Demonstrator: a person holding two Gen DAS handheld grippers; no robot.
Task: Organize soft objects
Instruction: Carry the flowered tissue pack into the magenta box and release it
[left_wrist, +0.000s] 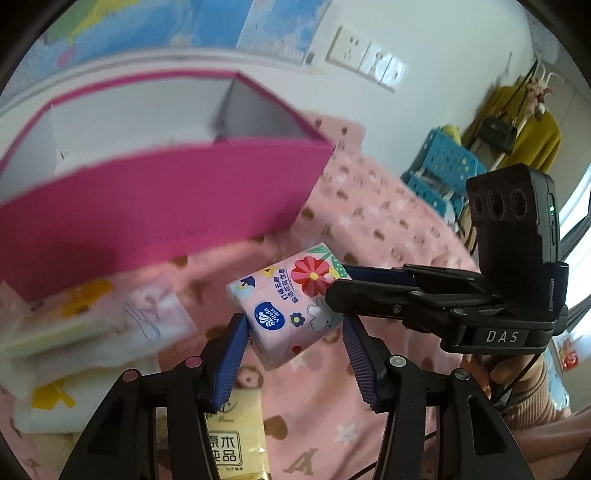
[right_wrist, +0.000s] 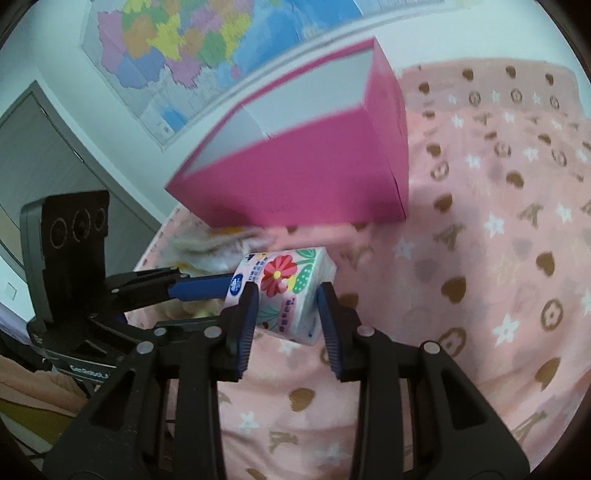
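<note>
While the folded cloths (left_wrist: 55, 332) lie blurred at the far left on the pink blanket (left_wrist: 369, 229), the open magenta box (left_wrist: 155, 199) stands behind them, its white inside showing. A yellow tissue pack (left_wrist: 232, 435) lies under the left claw (left_wrist: 291, 332). The left claw is parted wide around the lower end of the floral tissue pack (left_wrist: 291, 295); its left pad seems to touch the pack, its right pad stands a little off. The pack is tilted and raised above the blanket, in front of the box. In the right wrist view, the right claw (right_wrist: 286, 314) has both pads pressed on the sides of the same floral tissue pack (right_wrist: 284, 288), holding it. Further right in the left view, a blue crate (left_wrist: 443, 170) and hanging yellow clothes (left_wrist: 517, 122) stand by the wall.
</note>
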